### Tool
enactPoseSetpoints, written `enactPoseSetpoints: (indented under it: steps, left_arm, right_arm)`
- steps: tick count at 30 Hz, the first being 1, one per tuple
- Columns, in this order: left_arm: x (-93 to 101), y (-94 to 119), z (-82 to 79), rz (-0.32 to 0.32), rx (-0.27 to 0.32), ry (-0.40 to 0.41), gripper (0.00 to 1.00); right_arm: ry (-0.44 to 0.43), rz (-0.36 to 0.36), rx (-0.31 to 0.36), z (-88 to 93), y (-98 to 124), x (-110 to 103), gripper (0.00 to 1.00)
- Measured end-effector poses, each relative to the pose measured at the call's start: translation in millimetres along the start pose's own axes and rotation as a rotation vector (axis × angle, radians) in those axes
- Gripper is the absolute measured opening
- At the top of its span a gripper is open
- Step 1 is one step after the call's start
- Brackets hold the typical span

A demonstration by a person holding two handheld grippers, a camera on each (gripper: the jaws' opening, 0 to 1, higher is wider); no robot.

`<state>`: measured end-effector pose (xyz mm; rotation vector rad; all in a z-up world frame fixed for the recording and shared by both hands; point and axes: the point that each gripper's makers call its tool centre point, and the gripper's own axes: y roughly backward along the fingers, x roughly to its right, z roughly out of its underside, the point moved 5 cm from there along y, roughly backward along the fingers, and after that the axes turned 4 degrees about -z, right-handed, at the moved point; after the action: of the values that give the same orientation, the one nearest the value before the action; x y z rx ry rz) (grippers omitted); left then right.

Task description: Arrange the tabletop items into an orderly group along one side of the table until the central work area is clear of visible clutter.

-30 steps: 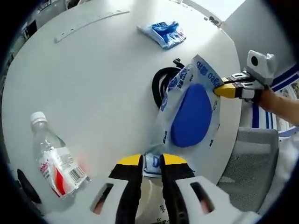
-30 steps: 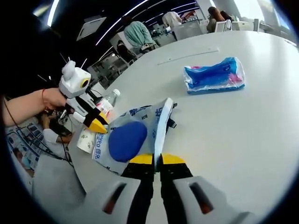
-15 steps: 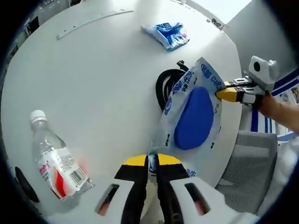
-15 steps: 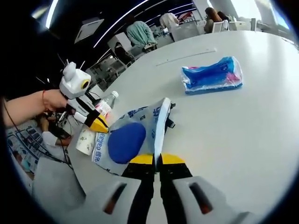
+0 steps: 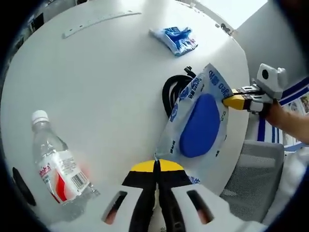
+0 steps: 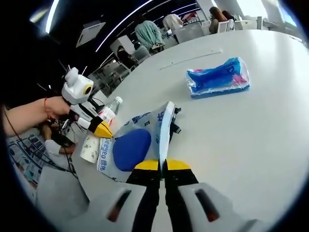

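A clear plastic bag (image 5: 199, 121) with blue print and a blue oval pad inside hangs stretched between both grippers near the white table's (image 5: 96, 82) edge. My left gripper (image 5: 155, 167) is shut on the bag's near corner. My right gripper (image 5: 235, 101) comes in from the right, shut on the opposite end. In the right gripper view, my right gripper (image 6: 161, 165) pinches the bag (image 6: 131, 147) by its edge, and my left gripper (image 6: 102, 130) holds the far corner. A black cable coil (image 5: 172, 90) lies partly under the bag.
A water bottle (image 5: 57, 169) lies at the left. A blue packet (image 5: 176, 38) (image 6: 219, 79) lies farther out, beyond it a long pale strip (image 5: 101, 21). A patterned paper cup (image 6: 91, 147) lies by the bag. A grey chair (image 5: 256, 166) stands off the table's edge. People sit at far tables.
My left gripper's jaws have gone from slightly apart to shut on the bag's corner. The right gripper has kept its hold, and the bag has shifted only slightly.
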<state>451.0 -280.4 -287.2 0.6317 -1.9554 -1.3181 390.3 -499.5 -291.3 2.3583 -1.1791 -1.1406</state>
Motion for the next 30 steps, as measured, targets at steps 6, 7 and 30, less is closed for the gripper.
enactPoseSetpoints:
  steps: [6,7,30]
  left_arm:
    - [2.2,4,-1.2,-0.001,0.018,0.001,0.00]
    - [2.8,5,-1.6,0.002,0.020,0.004,0.00]
    - [16.9,56,-27.5,-0.026,0.197,0.014,0.00]
  right_arm:
    - [-0.007,-0.008,0.007,-3.2,3,-2,0.00]
    - [-0.007,-0.008,0.006,-3.4,3,-2,0.00]
    - [-0.022,-0.057,0.072,-39.2,27,-17,0.00]
